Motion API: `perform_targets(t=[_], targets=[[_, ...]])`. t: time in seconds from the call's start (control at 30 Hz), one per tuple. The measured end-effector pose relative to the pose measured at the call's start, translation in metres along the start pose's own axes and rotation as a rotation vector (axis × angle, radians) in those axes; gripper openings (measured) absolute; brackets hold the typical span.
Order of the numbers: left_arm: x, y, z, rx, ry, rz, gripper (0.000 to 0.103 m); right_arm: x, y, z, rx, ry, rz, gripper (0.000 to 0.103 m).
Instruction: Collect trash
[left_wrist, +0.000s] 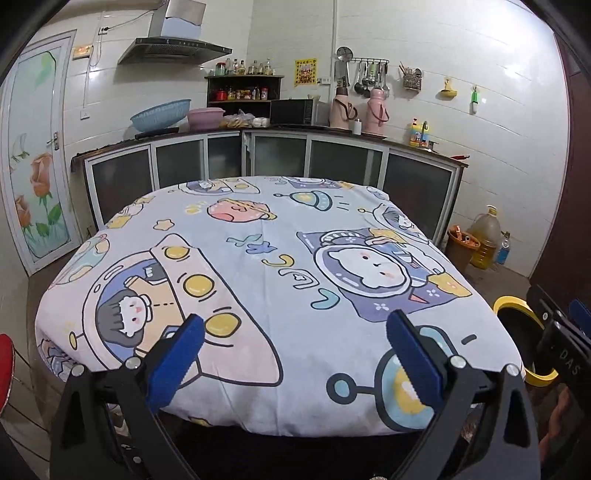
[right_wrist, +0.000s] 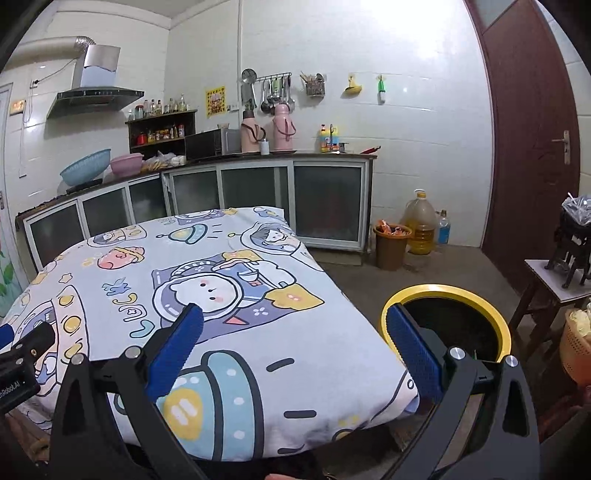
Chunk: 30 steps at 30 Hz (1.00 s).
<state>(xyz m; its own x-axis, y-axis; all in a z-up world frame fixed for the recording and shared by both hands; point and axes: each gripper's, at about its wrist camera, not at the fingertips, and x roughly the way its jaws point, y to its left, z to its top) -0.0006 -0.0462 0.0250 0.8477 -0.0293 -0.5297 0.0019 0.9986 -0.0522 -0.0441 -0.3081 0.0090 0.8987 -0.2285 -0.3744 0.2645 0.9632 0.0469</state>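
A table under a cartoon-print cloth (left_wrist: 258, 266) fills both views; it also shows in the right wrist view (right_wrist: 229, 354). No loose trash shows on the cloth. A black bin with a yellow rim (right_wrist: 448, 291) stands on the floor at the table's right corner, also seen in the left wrist view (left_wrist: 511, 301). My left gripper (left_wrist: 295, 332) is open and empty over the table's near edge. My right gripper (right_wrist: 293, 325) is open and empty, its right finger over the bin's rim. The right gripper's body (left_wrist: 561, 347) shows at the left view's right edge.
Kitchen cabinets (right_wrist: 258, 192) line the far wall. A brown basket (right_wrist: 391, 243), an oil jug (right_wrist: 419, 221) and a bottle (right_wrist: 443, 225) stand on the floor beyond. A small side table (right_wrist: 554, 288) and an orange basket (right_wrist: 578, 347) are at the right.
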Motion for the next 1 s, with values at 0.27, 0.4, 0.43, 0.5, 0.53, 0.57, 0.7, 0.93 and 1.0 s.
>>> perform_targets(t=[0.27,0.4,0.43,0.5,0.53,0.57,0.7,0.93,1.0], targets=[[0.005,0.002,-0.003,-0.022,0.027,-0.015,0.095,0.011,0.000,-0.005,0.003,0.045,0.006,0.095],[0.008,0.003,-0.004,-0.023,0.037,-0.014,0.095,0.013,0.001,-0.006,0.001,0.051,0.002,0.095],[0.009,0.003,-0.004,-0.023,0.041,-0.016,0.095,0.013,0.001,-0.006,-0.001,0.051,0.001,0.095],[0.010,0.003,-0.005,-0.023,0.044,-0.015,0.095,0.013,0.001,-0.006,-0.001,0.049,0.001,0.095],[0.010,0.003,-0.005,-0.024,0.045,-0.015,0.095,0.012,0.002,-0.006,-0.004,0.046,-0.001,0.095],[0.010,0.004,-0.005,-0.026,0.045,-0.016,0.095,0.013,0.001,-0.006,-0.005,0.046,-0.001,0.095],[0.011,0.004,-0.006,-0.031,0.051,-0.017,0.095,0.013,0.001,-0.006,-0.009,0.050,0.002,0.095],[0.012,0.004,-0.006,-0.030,0.056,-0.023,0.095,0.017,-0.001,-0.007,-0.008,0.059,0.002,0.095],[0.012,0.003,-0.006,-0.027,0.055,-0.023,0.095,0.017,-0.001,-0.008,-0.008,0.059,0.002,0.095]])
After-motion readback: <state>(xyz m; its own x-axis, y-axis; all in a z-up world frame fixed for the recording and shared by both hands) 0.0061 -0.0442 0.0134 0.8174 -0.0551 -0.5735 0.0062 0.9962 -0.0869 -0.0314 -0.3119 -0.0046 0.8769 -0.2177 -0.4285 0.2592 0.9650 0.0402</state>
